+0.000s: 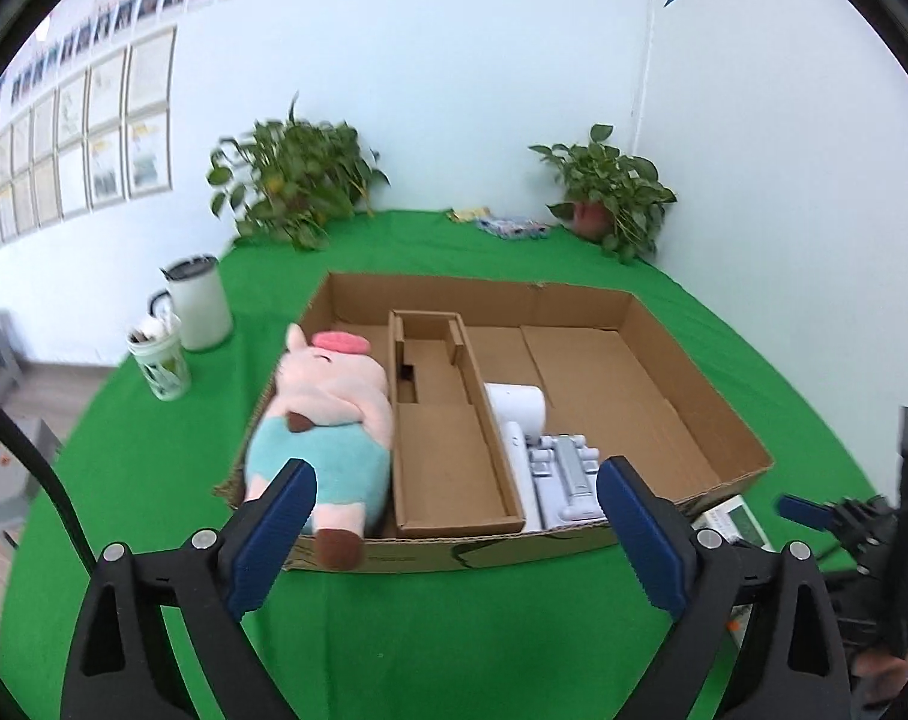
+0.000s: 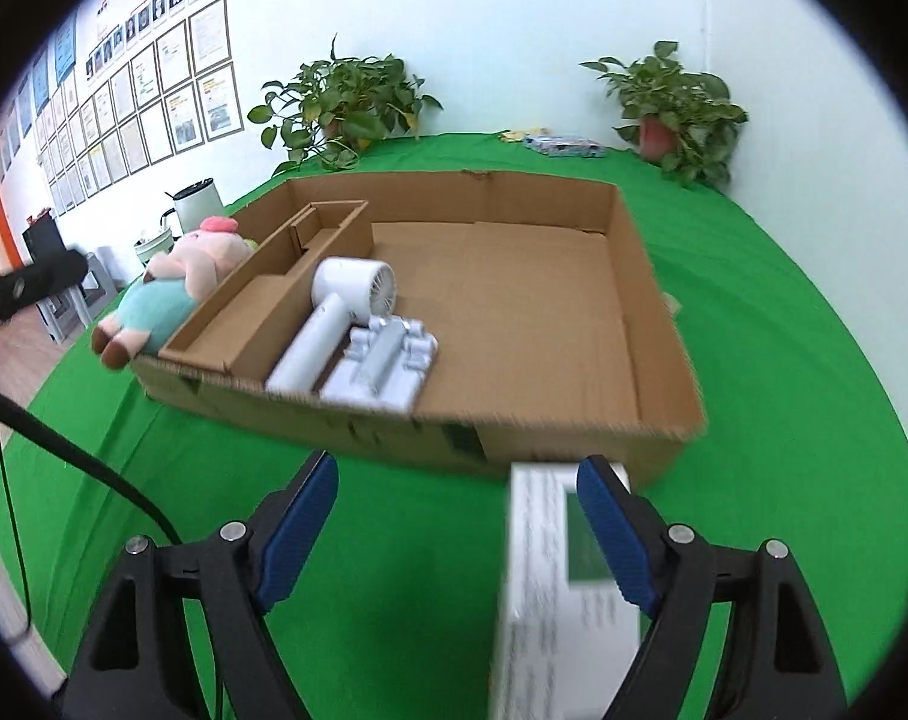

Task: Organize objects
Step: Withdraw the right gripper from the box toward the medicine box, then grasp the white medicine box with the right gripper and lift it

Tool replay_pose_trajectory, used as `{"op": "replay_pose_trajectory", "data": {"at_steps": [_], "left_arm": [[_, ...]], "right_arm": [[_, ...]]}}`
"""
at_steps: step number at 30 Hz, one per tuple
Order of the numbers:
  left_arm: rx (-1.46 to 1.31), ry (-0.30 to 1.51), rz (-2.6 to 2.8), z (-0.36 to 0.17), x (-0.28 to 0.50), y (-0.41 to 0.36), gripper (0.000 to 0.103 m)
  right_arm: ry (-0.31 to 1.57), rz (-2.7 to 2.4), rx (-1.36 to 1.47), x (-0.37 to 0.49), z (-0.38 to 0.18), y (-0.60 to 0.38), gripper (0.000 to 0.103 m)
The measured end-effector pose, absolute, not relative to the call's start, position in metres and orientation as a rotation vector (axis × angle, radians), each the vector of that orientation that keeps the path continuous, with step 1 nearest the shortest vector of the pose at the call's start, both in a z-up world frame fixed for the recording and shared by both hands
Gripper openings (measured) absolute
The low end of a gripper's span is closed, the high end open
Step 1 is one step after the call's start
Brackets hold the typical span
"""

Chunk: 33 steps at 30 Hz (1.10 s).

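The left claw [image 1: 454, 516] tilts down toward the cardboard box [image 1: 694, 372], jaws wide apart and empty, just short of the plush pig [image 1: 327, 420] inside. The right claw [image 2: 454, 528] also angles down, jaws apart, with a white carton [image 2: 550, 588] on the table [image 2: 393, 540] against its right finger.

Bright, even indoor light, soft shadows; fisheye-curved edges with dark corners (nearest objects motion-blurred).

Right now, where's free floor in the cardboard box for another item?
Free: the box floor right of the grey tray, up to the far wall. Crowded: left end, with plush pig, cardboard insert and white fan.
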<state>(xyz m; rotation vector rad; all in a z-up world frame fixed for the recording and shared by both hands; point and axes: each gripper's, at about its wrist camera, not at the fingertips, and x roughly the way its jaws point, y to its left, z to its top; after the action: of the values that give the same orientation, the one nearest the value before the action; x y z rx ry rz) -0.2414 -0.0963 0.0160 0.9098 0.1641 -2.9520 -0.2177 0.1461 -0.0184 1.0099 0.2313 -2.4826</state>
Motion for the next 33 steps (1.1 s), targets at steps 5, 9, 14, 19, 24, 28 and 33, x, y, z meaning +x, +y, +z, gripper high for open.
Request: {"op": "replay_pose_trajectory", "data": {"at_steps": [5,9,14,19,24,28,33], "left_arm": [[0.958,0.119,-2.923,-0.002,-0.223,-0.085,0.095],[1.081,0.158,-2.93,-0.028,-0.213,-0.075,0.095],[1.142,0.196,-2.933,-0.044,-0.197,-0.066,0.095],[1.185,0.272,-2.965,-0.044,-0.187,-0.07,0.095],[1.281,0.388,-3.013,-0.04,-0.189,-0.072,0.095],[1.382,0.461,-3.033,-0.044,-0.199,-0.068,0.095],[1.589,0.722,-3.006,-0.07,-0.223,-0.06,0.095]], "right_arm": [[0.25,-2.526,1.08,-0.201,-0.036,0.175,0.082],[0.212,-2.512,1.183,-0.2,-0.056,0.194,0.082],[0.212,-2.477,1.214,-0.196,-0.07,0.195,0.07],[0.16,-2.33,1.164,-0.171,-0.07,0.169,0.062],[0.157,-2.199,1.093,-0.139,-0.061,0.136,0.09],[0.147,-2.196,1.066,-0.131,-0.054,0.139,0.091],[0.133,-2.173,1.071,-0.128,-0.058,0.149,0.093]]}}
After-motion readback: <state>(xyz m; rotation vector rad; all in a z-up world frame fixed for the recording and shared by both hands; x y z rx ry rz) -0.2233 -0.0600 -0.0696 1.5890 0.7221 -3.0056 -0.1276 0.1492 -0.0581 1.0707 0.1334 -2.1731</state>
